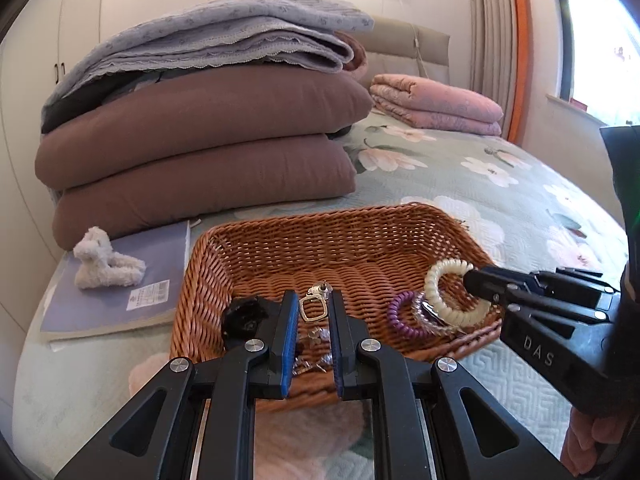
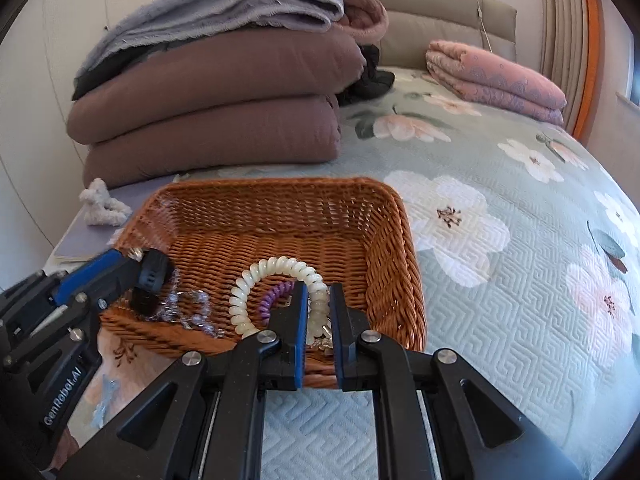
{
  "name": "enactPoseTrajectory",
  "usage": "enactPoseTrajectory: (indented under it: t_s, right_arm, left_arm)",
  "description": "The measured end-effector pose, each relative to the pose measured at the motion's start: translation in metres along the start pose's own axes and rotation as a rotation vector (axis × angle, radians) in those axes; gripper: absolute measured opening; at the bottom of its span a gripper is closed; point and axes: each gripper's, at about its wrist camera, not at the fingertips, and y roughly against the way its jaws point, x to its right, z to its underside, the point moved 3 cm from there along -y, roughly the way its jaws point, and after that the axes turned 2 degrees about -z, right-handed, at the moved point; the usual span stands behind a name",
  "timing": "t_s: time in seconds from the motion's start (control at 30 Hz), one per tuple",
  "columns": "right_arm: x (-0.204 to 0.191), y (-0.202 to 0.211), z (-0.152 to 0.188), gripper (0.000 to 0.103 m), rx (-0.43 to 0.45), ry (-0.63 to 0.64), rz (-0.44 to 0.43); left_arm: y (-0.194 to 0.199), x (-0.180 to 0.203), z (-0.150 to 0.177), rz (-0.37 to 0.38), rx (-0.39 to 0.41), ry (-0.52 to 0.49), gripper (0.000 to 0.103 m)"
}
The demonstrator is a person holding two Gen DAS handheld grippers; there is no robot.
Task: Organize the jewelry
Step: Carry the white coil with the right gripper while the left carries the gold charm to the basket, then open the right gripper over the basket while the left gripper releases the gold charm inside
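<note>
Both hand-held grippers grip: left point(image 1: 314, 310) a square metal ring point(image 1: 311, 309), right point(image 2: 319, 304) a cream spiral coil point(image 2: 276, 280).

Small silver pieces point(image 1: 316, 344) between and below the left jaws: too small to identify. Black item point(image 1: 244, 314) left of them: partly hidden.

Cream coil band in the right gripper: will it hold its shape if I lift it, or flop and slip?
The cream coil band keeps a round loop between the right gripper pads, so it is probably springy rather than limp. Its glossy coils may slip or stretch. It looks light, and may snag the purple band beside it.
</note>
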Motion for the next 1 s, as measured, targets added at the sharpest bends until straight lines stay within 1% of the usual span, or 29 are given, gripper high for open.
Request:
enactPoseTrajectory:
  t_s: [0.07,0.13,0.23,0.37,0.5,0.57,0.7,0.77,0.83,0.9,1.0]
  right_arm:
    - [0.004,-0.009,0.001,0.011,-0.022,-0.016,0.003]
    - [0.008,-0.015,0.002,0.012,-0.037,-0.015,0.021]
    - [0.012,-0.02,0.004,0.011,-0.046,-0.016,0.021]
    - [0.013,-0.026,0.006,0.011,-0.063,-0.017,0.031]
    - [0.011,-0.031,0.009,0.011,-0.073,-0.02,0.02]
    - [0.011,-0.03,0.01,0.011,-0.069,-0.022,0.019]
    - [0.011,-0.029,0.013,0.014,-0.063,-0.016,0.01]
    - [0.012,-0.026,0.013,0.022,-0.055,-0.016,0.01]
    - [0.011,-0.018,0.012,0.037,-0.027,-0.013,-0.003]
    - [0.01,-0.009,0.011,0.038,0.002,-0.009,-0.006]
    - [0.005,0.001,0.009,0.038,0.02,0.002,-0.011]
  left_arm:
    - [-0.01,0.002,0.0,-0.018,-0.024,-0.018,0.015]
    - [-0.019,-0.001,0.0,-0.019,-0.047,-0.004,0.015]
    - [-0.026,-0.002,0.003,-0.016,-0.062,0.002,0.015]
    - [-0.033,0.001,0.007,-0.016,-0.074,-0.001,0.015]
    - [-0.039,0.001,0.011,-0.026,-0.097,-0.008,0.015]
    - [-0.039,0.001,0.012,-0.028,-0.091,-0.011,0.015]
    - [-0.038,0.002,0.012,-0.029,-0.092,-0.011,0.017]
    - [-0.036,0.003,0.012,-0.027,-0.091,-0.014,0.022]
    - [-0.03,0.003,0.01,-0.018,-0.068,-0.009,0.043]
    - [-0.023,0.0,0.007,-0.023,-0.045,0.004,0.054]
    - [-0.015,-0.004,0.008,-0.016,-0.038,0.017,0.054]
